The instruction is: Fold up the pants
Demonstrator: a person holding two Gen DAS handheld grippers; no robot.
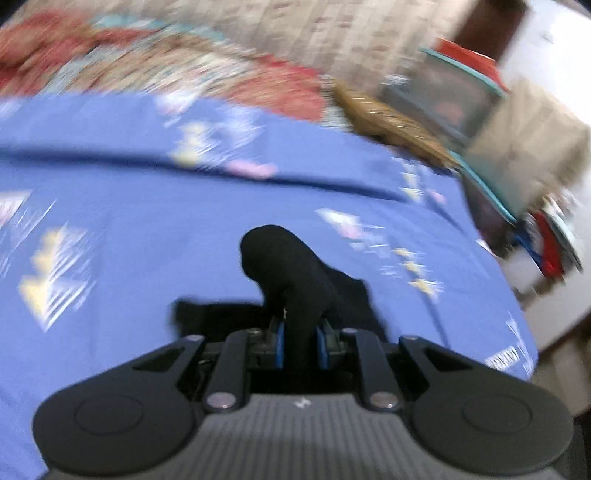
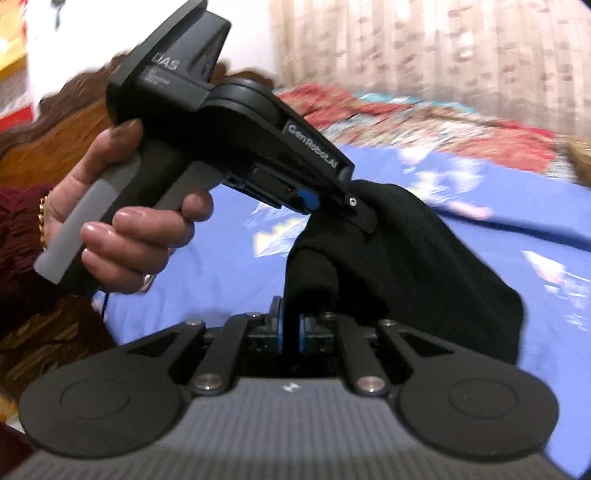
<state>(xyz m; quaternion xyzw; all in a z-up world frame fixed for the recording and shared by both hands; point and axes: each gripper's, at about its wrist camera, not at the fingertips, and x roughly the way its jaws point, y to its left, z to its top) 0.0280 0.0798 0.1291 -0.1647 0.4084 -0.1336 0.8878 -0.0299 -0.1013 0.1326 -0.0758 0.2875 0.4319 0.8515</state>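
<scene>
bed (image 1: 110, 229) covered by a blue sheet with pale printed motifs — yellow, white and pink shapes, smeared by motion blur. beyond the sheet, a red, teal and cream floral quilt (image 1: 184, 62) lies along the far side of the bed. behind it, a beige curtain (image 2: 443, 48) with a brick-like pattern. carved brown wooden headboard (image 2: 70, 110) at left in the right wrist view, white wall (image 2: 92, 33) above it. in the left wrist view, at right of the bed: a straw-coloured woven item (image 1: 391, 122), too blurred to identify, and a teal-edged stack of things (image 1: 461, 103) — contents unclear. light is even and soft; source not visible.
</scene>
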